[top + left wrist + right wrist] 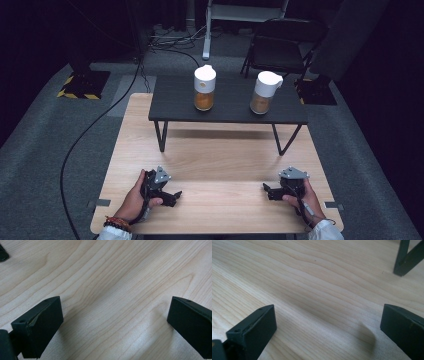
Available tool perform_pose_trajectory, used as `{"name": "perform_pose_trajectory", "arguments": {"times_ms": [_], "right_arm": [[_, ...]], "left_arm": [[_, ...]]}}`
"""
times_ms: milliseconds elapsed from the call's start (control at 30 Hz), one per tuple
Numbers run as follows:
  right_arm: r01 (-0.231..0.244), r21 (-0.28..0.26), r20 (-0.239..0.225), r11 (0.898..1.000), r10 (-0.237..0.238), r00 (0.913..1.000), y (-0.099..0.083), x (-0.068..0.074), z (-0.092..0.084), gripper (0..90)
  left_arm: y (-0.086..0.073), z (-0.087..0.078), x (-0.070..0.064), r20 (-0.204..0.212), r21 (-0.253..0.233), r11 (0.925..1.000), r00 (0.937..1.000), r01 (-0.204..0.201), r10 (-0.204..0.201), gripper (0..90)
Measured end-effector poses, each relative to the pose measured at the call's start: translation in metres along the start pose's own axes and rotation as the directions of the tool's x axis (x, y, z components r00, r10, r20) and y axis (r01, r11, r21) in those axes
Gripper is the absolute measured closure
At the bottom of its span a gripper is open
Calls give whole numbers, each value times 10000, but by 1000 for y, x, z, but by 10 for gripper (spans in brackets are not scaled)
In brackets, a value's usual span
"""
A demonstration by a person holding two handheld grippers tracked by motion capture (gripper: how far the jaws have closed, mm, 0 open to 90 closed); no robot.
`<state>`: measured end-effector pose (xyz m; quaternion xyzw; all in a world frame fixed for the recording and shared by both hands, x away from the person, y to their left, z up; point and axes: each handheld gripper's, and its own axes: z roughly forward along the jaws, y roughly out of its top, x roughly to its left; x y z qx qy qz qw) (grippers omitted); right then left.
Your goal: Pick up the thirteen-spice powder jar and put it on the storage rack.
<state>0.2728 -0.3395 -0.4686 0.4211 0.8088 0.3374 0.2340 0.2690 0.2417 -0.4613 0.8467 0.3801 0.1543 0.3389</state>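
The table (210, 165) is smooth, matt pale wood; both jars (204, 88) look glossy plastic.

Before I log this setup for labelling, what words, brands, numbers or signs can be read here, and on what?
None can be read.
Left jar and right jar on the black shelf: no legible label.
Left gripper, right gripper: no markings.
Floor stripes: pattern, no text.

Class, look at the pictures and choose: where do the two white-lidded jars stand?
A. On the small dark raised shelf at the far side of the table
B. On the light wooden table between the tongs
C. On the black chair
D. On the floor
A: both jars, left and right, stand on the dark shelf, far from both tongs.
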Motion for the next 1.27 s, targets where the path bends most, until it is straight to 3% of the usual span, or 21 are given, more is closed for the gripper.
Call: {"name": "perform_pose_trajectory", "arguments": {"times_ms": [367, 567, 833, 1267], "right_arm": [[-884, 313, -207, 9956, 891, 9958, 2, -18, 2, 2], [-948, 319, -217, 9950, 955, 9952, 2, -24, 2, 0], [-635, 333, -541, 9974, 652, 9964, 0, -34, 1, 0], [-639, 325, -535, 9974, 656, 9964, 0, -34, 1, 0]], "left_arm": [[0, 0, 0, 4, 7, 10000, 10000, -16, 16, 0], [0, 0, 0, 11, 5, 10000, 10000, -19, 19, 0], [0, 0, 0, 11, 5, 10000, 10000, -18, 18, 0], [0, 0, 1, 19, 11, 10000, 10000, -49, 49, 0]]}}
